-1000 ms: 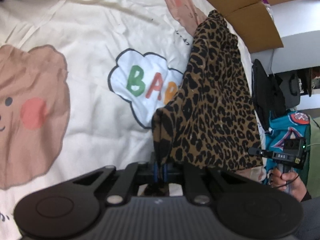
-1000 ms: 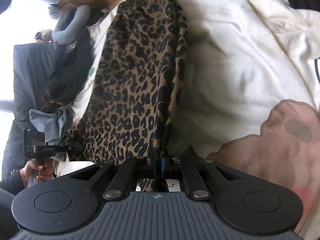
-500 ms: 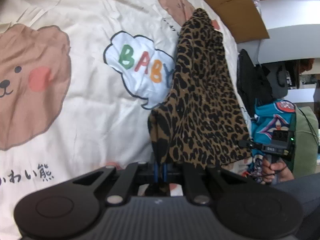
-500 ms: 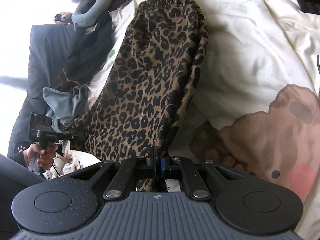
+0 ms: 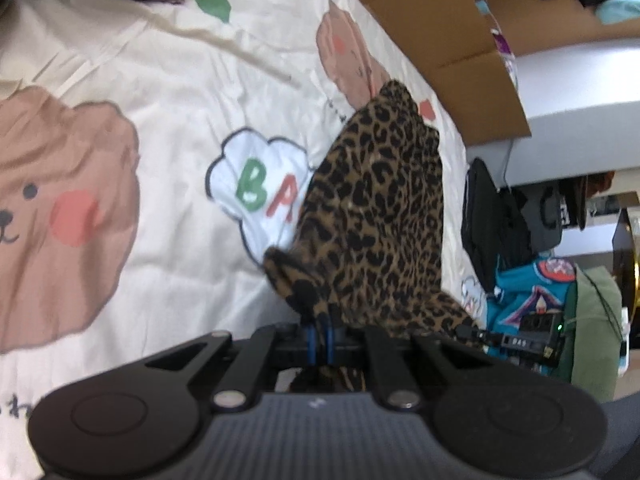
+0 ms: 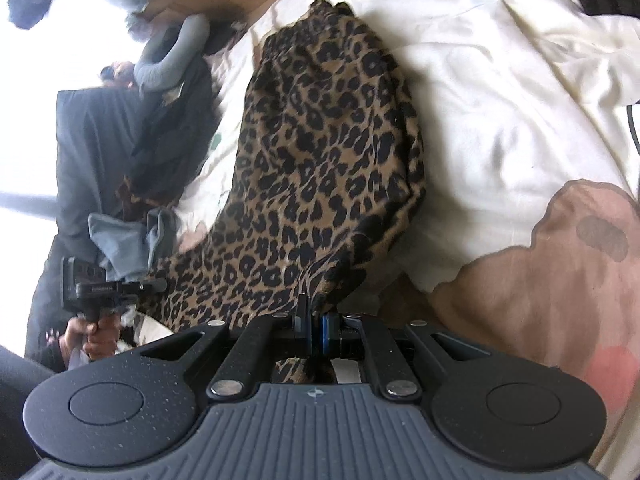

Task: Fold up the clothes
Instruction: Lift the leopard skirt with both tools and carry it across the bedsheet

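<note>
Both grippers — left gripper (image 5: 319,334), right gripper (image 6: 316,330) — pinch the leopard-print garment (image 5: 376,220), jaws pressed together, seemingly lifted above the bed (image 5: 180,92).

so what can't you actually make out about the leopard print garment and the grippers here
- Garment type: the leopard print garment hangs bunched in both views, so its shape is unclear.
- Gripped corners: in each view the cloth pinched by the left gripper and the right gripper is hidden behind the fingers.
- Bedsheet lettering: left wrist view, the garment covers everything after "BA".
- Far hem: right wrist view, motion blur.
</note>
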{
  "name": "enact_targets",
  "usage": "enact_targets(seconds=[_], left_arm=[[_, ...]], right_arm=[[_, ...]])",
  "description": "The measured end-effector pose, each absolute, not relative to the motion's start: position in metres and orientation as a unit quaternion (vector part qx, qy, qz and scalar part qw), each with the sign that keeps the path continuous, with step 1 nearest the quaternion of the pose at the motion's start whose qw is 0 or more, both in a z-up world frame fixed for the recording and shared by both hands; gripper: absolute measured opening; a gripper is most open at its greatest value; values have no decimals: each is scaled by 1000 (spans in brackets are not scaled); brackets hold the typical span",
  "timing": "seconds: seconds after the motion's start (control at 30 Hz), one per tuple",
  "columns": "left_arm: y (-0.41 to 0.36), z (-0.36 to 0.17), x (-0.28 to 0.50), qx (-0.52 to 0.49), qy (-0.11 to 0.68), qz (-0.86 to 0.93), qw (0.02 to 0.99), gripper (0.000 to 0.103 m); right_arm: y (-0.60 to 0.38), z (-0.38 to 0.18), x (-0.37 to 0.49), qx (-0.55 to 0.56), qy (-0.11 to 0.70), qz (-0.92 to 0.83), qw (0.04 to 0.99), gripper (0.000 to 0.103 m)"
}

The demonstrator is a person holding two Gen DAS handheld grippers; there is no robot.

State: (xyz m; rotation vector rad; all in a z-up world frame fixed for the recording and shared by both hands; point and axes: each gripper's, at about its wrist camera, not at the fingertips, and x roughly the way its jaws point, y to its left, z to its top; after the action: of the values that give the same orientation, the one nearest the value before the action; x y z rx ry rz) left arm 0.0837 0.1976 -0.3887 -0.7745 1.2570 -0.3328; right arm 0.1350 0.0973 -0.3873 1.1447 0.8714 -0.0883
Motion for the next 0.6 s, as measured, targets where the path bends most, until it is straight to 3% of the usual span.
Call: enact_targets(seconds=[0.6], left_arm=[[194, -364, 141, -351, 481, -153, 789, 5]], right_arm=[[65, -377, 146, 528, 334, -76, 777, 3]])
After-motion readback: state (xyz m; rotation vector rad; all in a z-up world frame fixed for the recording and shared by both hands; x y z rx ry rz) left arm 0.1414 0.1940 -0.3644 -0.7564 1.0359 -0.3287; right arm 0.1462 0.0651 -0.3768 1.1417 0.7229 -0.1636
